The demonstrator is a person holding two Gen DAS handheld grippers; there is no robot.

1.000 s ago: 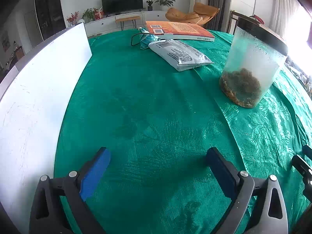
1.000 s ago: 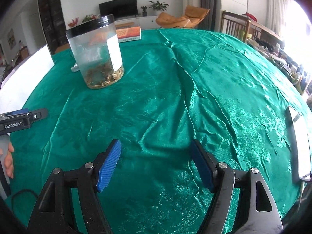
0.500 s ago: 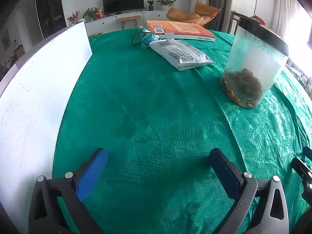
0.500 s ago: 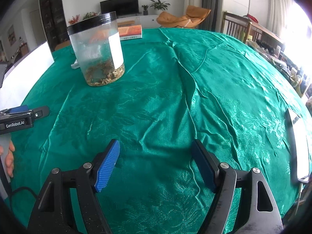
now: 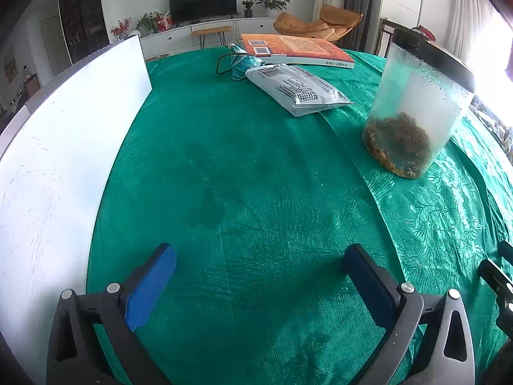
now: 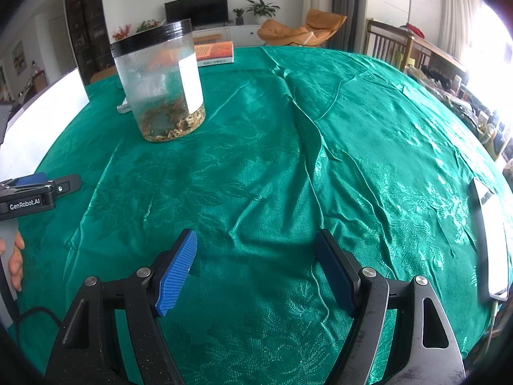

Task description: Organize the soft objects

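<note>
A soft grey printed packet [image 5: 296,89] lies on the green tablecloth [image 5: 256,176] at the far middle of the left wrist view. A crumpled teal face mask [image 5: 242,62] with a dark cord lies just behind it. My left gripper [image 5: 259,266] is open and empty, low over bare cloth, well short of both. It also shows in the right wrist view [image 6: 41,189] at the left edge. My right gripper [image 6: 256,256] is open and empty over wrinkled cloth [image 6: 304,160].
A clear jar with a black lid [image 5: 413,118] [image 6: 163,86] holds brown bits and stands right of the packet. An orange book [image 5: 298,48] lies at the far edge. A white board [image 5: 54,147] stands along the left. A tablet [image 6: 490,234] lies at the right edge.
Both grippers have drawn back a little toward the near edge and stayed open. Nothing on the table has moved.
</note>
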